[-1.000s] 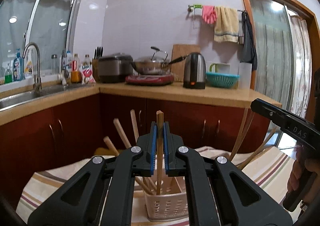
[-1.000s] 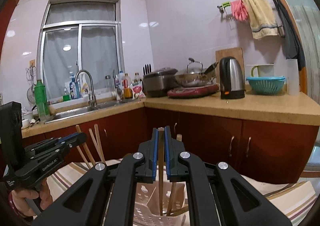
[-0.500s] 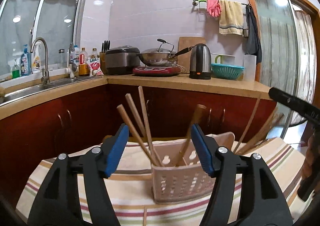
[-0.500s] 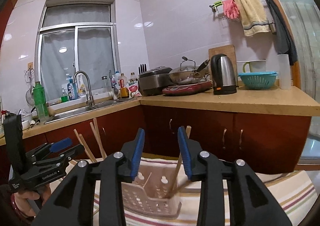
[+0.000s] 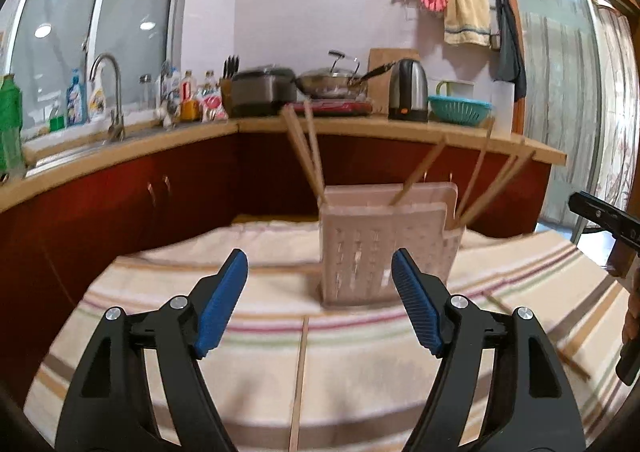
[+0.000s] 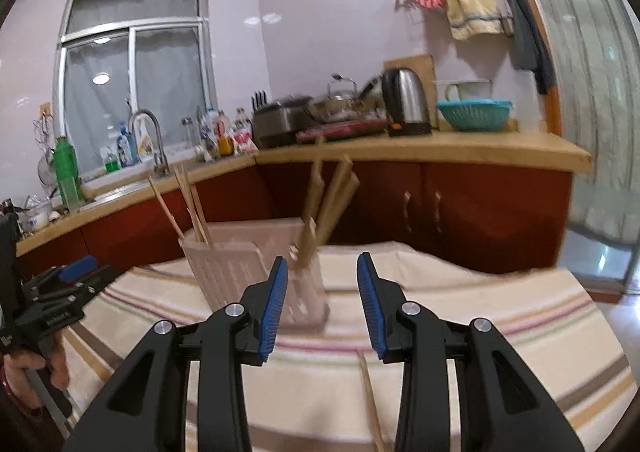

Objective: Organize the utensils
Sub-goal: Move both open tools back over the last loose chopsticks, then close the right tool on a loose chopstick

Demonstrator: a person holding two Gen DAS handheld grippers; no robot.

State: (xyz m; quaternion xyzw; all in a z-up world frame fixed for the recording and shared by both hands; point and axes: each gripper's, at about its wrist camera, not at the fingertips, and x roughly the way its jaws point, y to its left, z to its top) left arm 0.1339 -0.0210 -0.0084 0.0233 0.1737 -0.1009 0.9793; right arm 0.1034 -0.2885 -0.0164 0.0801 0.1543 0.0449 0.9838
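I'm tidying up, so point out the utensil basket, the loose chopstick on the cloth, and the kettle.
utensil basket (image 5: 362, 252), left wrist view, perforated front wall.
loose chopstick (image 5: 300, 376), left wrist view, mid-shaft.
kettle (image 5: 408, 86), left wrist view, steel body.

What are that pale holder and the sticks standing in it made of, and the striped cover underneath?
The holder looks like matte moulded plastic, pinkish-white, with rows of slots in its walls. The chopsticks look like bare wood or bamboo: tan, unpainted, square-ended. The striped cover looks like woven cloth, since it drapes and wrinkles at the edges.
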